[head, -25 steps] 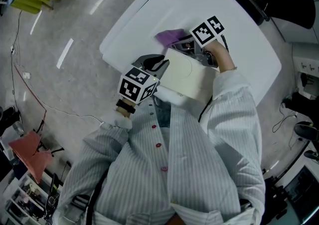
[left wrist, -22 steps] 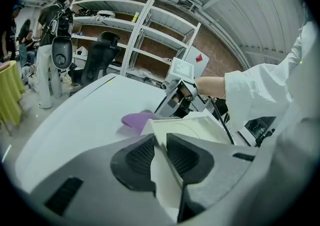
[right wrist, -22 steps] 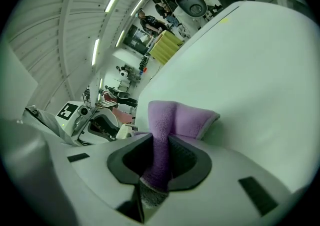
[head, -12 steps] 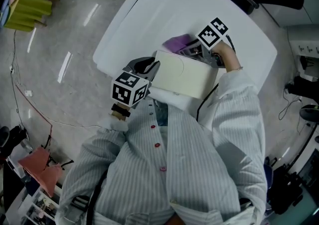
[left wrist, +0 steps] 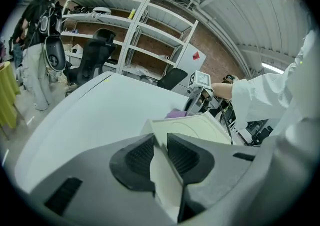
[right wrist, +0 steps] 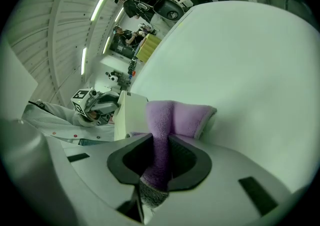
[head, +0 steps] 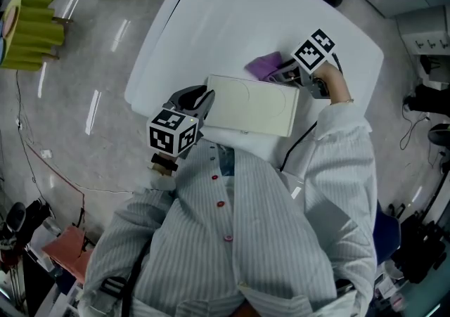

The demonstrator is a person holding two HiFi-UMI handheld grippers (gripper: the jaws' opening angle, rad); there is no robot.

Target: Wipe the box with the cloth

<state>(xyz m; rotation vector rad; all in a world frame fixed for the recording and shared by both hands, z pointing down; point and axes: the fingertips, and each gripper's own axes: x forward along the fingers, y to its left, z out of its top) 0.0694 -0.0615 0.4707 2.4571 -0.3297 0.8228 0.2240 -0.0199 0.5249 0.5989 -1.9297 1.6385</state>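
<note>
The cream box [head: 253, 106] sat at the near edge of the white table [head: 232, 13], close to the person's chest; whether it rested on the table could not be told. The left gripper [head: 200, 100] was clamped on the box's left end. In the left gripper view, a thin wall of the box ran between the two jaws, which pressed on it from either side. The rest of the box stretched away beyond them.

The right gripper [head: 287, 73] was clamped on the purple cloth [head: 264, 65]. In the right gripper view, a fold of cloth stood pinched between the jaws and spread out past their tips. The cloth lay at the box's far right corner, touching its far edge or just beside it; which could not be told.
</note>
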